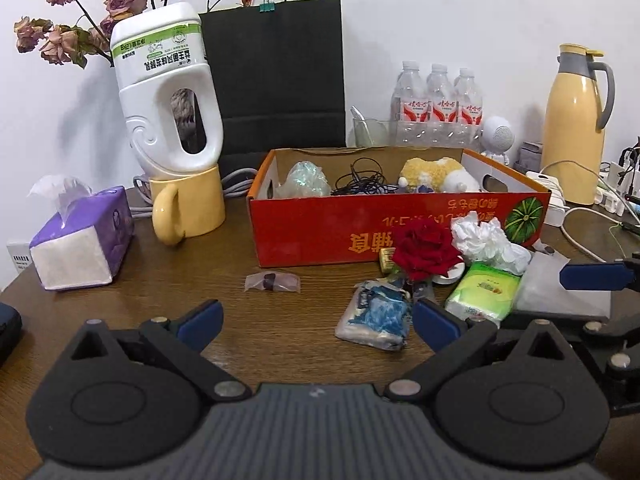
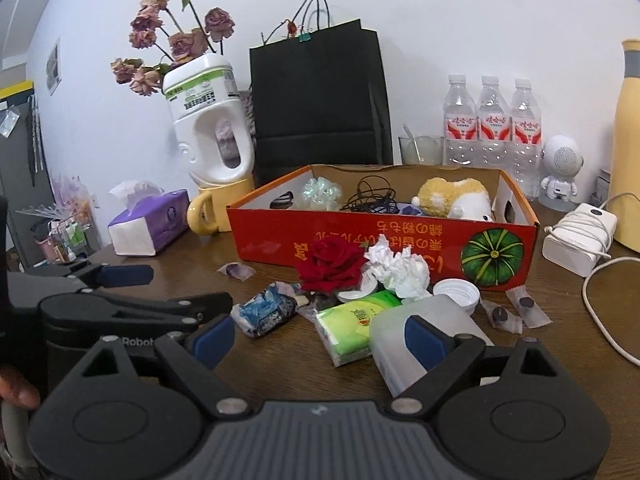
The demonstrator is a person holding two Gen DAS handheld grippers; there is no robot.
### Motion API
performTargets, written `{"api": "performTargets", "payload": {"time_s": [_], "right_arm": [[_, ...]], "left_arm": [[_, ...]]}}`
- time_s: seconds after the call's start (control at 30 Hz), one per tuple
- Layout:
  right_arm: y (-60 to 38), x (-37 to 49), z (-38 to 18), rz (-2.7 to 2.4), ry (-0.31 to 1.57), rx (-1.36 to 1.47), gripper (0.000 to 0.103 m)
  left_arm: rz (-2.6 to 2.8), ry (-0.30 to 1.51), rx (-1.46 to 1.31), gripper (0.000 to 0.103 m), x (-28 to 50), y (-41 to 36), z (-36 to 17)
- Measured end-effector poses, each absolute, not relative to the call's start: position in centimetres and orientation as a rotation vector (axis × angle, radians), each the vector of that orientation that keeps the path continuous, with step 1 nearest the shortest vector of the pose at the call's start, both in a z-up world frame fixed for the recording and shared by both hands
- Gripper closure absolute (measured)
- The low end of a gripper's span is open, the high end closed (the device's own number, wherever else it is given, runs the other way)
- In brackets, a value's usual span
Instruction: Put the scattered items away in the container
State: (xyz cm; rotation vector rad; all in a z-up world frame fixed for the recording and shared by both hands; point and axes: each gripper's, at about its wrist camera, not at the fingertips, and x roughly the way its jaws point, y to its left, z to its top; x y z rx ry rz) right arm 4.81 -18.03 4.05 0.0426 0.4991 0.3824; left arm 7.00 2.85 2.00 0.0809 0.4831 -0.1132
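A red cardboard box (image 1: 320, 236) (image 2: 400, 236) stands on the wooden table, holding a plush toy (image 1: 436, 174), black cables (image 1: 362, 182) and a clear wrapper. In front of it lie a red rose (image 1: 426, 250) (image 2: 330, 262), crumpled white tissue (image 1: 486, 242) (image 2: 398, 270), a green tissue pack (image 1: 482, 292) (image 2: 350, 326), a blue-filled bag (image 1: 378, 318) (image 2: 266, 310), a translucent plastic bottle (image 2: 404, 344) and small wrapped sweets (image 1: 272, 282) (image 2: 506, 312). My left gripper (image 1: 318, 322) is open and empty, low over the table. My right gripper (image 2: 320, 338) is open, empty, just before the green pack and bottle.
A purple tissue box (image 1: 82, 238), a yellow mug (image 1: 188, 210) with an upturned white jug, a black paper bag (image 1: 276, 76), three water bottles (image 1: 438, 100), a yellow thermos (image 1: 576, 124) and a white charger with cable (image 2: 580, 236) ring the box.
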Motion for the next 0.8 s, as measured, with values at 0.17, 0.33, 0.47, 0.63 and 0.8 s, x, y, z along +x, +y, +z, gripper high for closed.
{"api": "performTargets", "payload": {"time_s": [0.17,0.33,0.47,0.63,0.8], "right_arm": [[-17.5,4.8,3.8,0.364,0.494,-0.009,0.011],[-17.2,5.3,3.3,0.223,0.503,-0.120,0.011],[-18.5,5.4,4.0,0.195,0.499,-0.056,0.013],[-18.9,4.9,5.5,0.317,0.472,0.044,0.021],[-18.3,6.9,5.6,0.345,0.508,0.055,0.023]], "left_arm": [[-0.097,0.489,0.066,0.000,7.5,3.8,1.8],[-0.127,0.504,0.075,0.000,8.0,3.3,1.6],[-0.196,0.525,0.052,0.001,9.2,2.4,1.7],[-0.250,0.596,0.037,0.018,11.4,1.8,1.1],[-0.275,0.692,0.015,0.032,13.3,2.1,0.2]]}}
